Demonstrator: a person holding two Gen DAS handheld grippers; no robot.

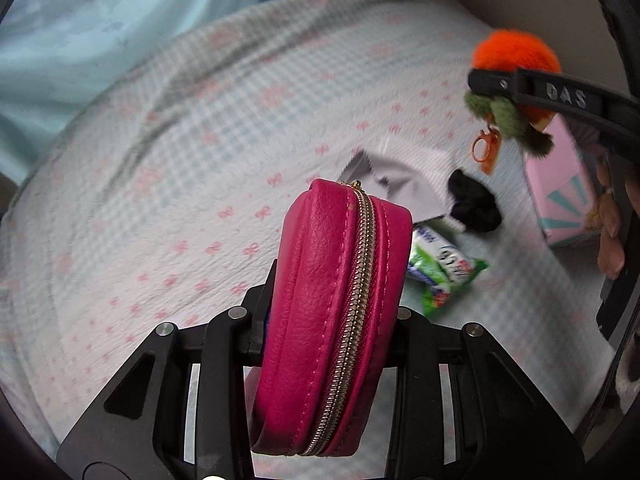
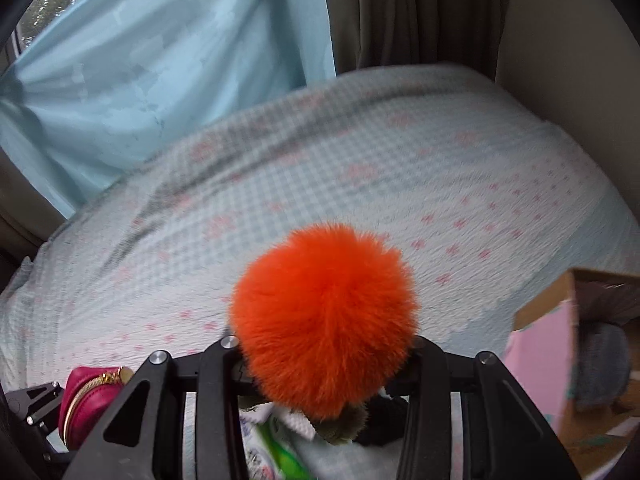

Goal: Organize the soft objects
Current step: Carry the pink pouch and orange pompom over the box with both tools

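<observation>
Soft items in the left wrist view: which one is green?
The crinkly green packet lying on the bedspread; the scrunchie beside it is black, the cloth grey.

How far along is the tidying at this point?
Done: a grey knitted item already sits in the pink cardboard box. In hand: left gripper holds the magenta zip pouch; right gripper the orange pompom. Left on the bed: black scrunchie, grey cloth, green packet.

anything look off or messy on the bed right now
Nothing damaged or spilled. The grey cloth lies crumpled with the black scrunchie against it and the green packet poking out from under it, all loose beside the pink box.
</observation>
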